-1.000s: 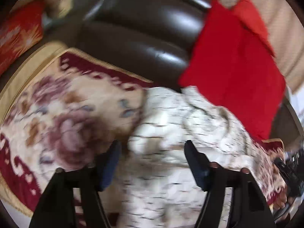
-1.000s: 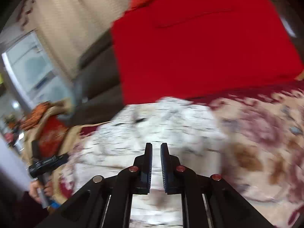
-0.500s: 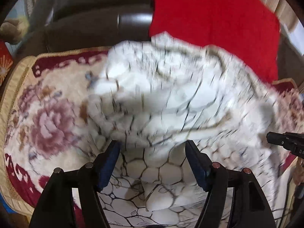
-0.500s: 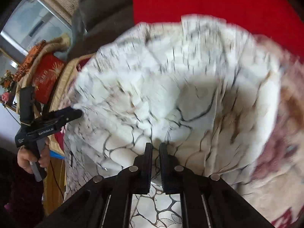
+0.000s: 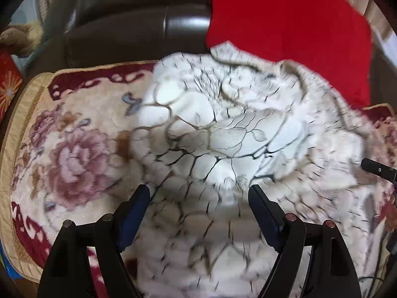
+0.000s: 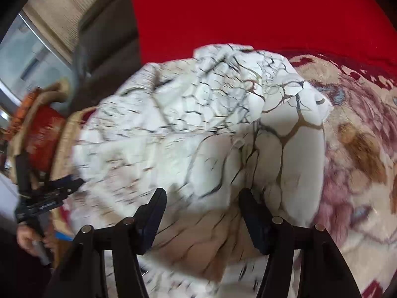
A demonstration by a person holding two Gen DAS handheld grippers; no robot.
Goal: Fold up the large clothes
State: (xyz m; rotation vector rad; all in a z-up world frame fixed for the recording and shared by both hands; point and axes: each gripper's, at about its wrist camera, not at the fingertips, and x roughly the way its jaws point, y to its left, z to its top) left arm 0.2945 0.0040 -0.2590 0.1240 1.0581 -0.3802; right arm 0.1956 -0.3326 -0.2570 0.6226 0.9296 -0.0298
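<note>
A large white garment (image 5: 223, 134) with a dark crackle pattern lies crumpled in a heap on a floral blanket (image 5: 69, 154). My left gripper (image 5: 198, 195) hovers just over its near part. Its jaws are opening, with cloth beneath and between them but not pinched. In the right wrist view the same garment (image 6: 198, 129) fills the middle. My right gripper (image 6: 202, 195) is above it, jaws opening, and the pads do not press on the cloth. The left gripper (image 6: 47, 198) shows at the far left, held by a hand (image 6: 27, 238).
The blanket covers the seat of a dark leather sofa (image 5: 136, 12). A red cloth (image 5: 285, 24) hangs over the backrest behind the garment. A red patterned cushion (image 6: 42, 136) sits at the sofa's end. Bare blanket (image 6: 359, 149) lies to the right of the garment.
Both grippers came down toward the garment, which now fills both views. The right jaws went from shut to wide apart. The left jaws widened a little.
</note>
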